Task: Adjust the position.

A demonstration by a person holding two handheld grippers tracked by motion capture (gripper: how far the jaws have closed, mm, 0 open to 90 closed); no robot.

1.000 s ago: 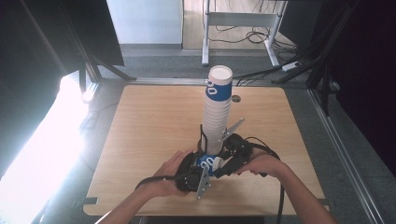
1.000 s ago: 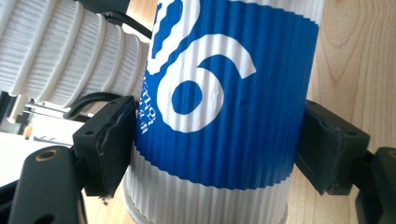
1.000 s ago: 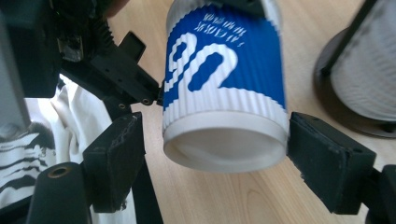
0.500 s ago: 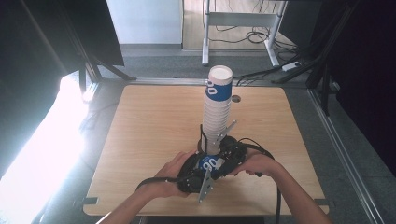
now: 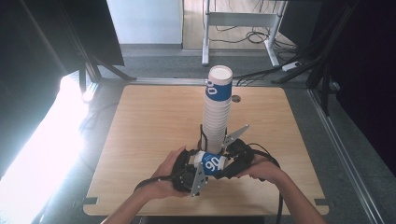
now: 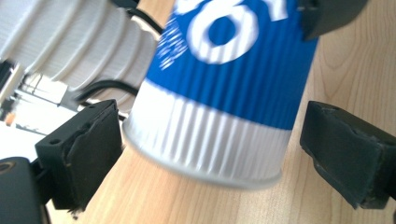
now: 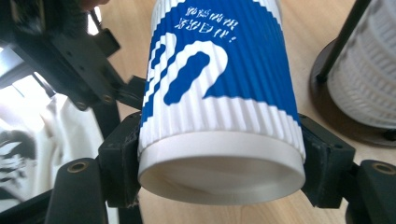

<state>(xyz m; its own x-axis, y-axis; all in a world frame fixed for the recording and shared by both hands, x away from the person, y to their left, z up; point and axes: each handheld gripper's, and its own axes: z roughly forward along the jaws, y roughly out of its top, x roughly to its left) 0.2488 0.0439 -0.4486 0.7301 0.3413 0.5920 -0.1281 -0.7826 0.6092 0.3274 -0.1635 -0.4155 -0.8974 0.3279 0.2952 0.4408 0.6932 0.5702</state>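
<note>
Just passed across: left gripper (image 5: 195,164) jaws newly spread off blue cup (image 5: 214,163), right gripper (image 5: 229,163) now clamped at its rim.

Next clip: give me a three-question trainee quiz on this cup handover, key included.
1. Which gripper clamps the blue-and-white paper cup?
2. True or false: the left gripper is squeezing the cup's base.
3. What stands behind the hands on the table: A) a kettle, B) a tall cup stack, C) a box?

Key:
1. The right gripper, pads pressed near its rim.
2. False; its jaws have just been opening and stand clear of the base.
3. B.
</note>
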